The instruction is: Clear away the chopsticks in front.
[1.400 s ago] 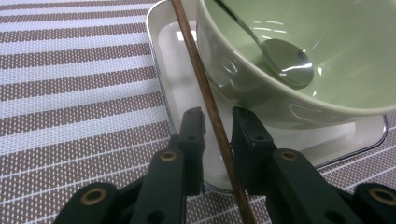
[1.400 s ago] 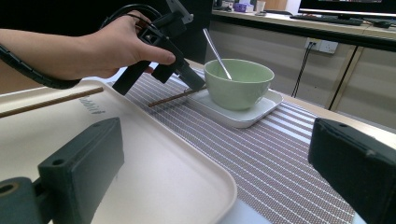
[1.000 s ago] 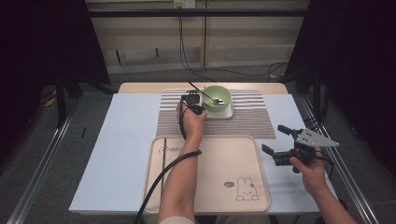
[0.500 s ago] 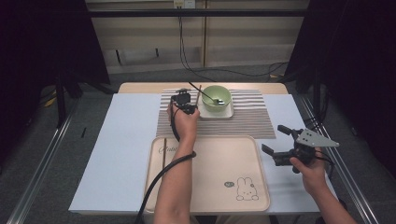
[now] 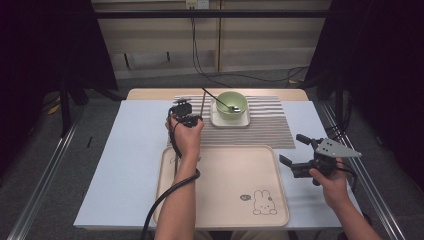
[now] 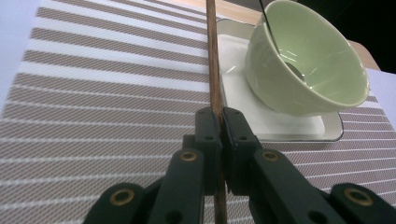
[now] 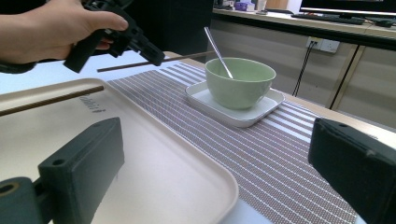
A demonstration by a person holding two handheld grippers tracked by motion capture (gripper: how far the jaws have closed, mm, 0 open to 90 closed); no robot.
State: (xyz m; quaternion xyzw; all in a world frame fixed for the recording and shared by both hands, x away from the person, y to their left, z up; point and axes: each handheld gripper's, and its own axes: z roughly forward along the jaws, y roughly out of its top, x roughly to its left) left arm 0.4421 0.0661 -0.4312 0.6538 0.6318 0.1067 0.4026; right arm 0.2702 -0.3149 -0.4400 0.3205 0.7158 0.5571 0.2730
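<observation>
Brown chopstick (image 6: pixel 215 74) clamped in left gripper (image 5: pixel 187 114), jaws pinched tight on it mid-shaft. Landmark = green bowl (image 5: pixel 232 104): the stick sits just left of the bowl, lifted off the striped placemat (image 5: pixel 270 131), tip pointing past the bowl's left side toward the far table edge. Bowl is on a white square saucer (image 5: pixel 244 121), metal spoon (image 7: pixel 217 45) leaning inside it. 2nd chopstick (image 7: pixel 51 101) lies on the beige tray (image 5: pixel 250 165), near side of the bowl, well apart from it. Right gripper (image 5: pixel 298 155) hovers off the tray's right edge, near-right of the bowl, jaws spread wide, nothing between them. Left hand (image 5: pixel 186 137) is over the mat/tray border, near-left of bowl.
</observation>
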